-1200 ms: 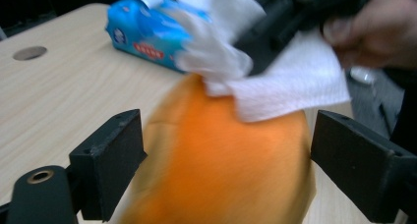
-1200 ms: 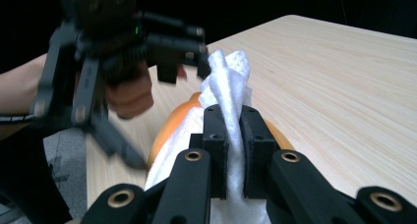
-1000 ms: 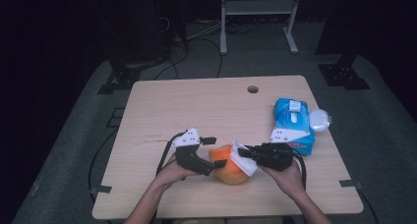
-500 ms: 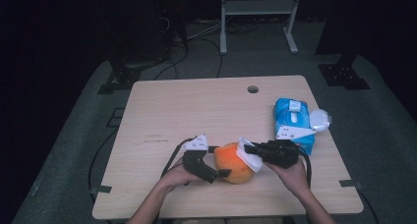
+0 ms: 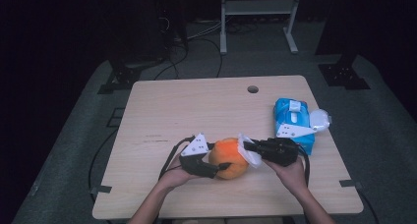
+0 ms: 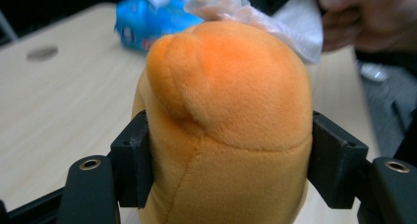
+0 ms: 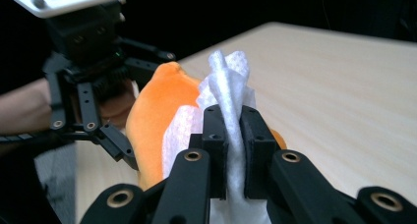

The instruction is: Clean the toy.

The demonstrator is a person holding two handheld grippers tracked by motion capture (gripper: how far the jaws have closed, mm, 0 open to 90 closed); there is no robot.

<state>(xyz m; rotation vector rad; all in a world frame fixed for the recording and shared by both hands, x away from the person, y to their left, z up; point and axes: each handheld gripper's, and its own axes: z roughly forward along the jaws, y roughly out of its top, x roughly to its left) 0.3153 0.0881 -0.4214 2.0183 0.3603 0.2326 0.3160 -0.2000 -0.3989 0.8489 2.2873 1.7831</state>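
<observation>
**2 grippers meeting at an orange plush toy near the table's front edge**

High view: the plush toy (image 5: 228, 157) lies on the table (image 5: 196, 111) near the front edge, about midway between the left and right edges. The left gripper (image 5: 222, 168) reaches it from the left, the right gripper (image 5: 246, 146) from the right. A blue wipe pack (image 5: 294, 123) lies near the right edge, just behind the right gripper. A round hole (image 5: 253, 89) sits close to the back edge.

Left gripper view: the 2 black jaws stand 1 on each side of the toy (image 6: 226, 121), and both pads press into its fabric. The jaws have just been closing, and now they clamp the toy at its lower half. Behind the toy appear a white wipe (image 6: 295, 22), the wipe pack (image 6: 147, 20) and the person's right hand (image 6: 369, 17).

Right gripper view: the 2 jaws are pinched together on the wipe (image 7: 230, 101), which rises upright between the pads as a crumpled fold. The wipe touches the toy (image 7: 157, 111) on the side facing this gripper. The left gripper (image 7: 123, 111) is seen beyond, with its linkage arms at the toy's far side.
</observation>
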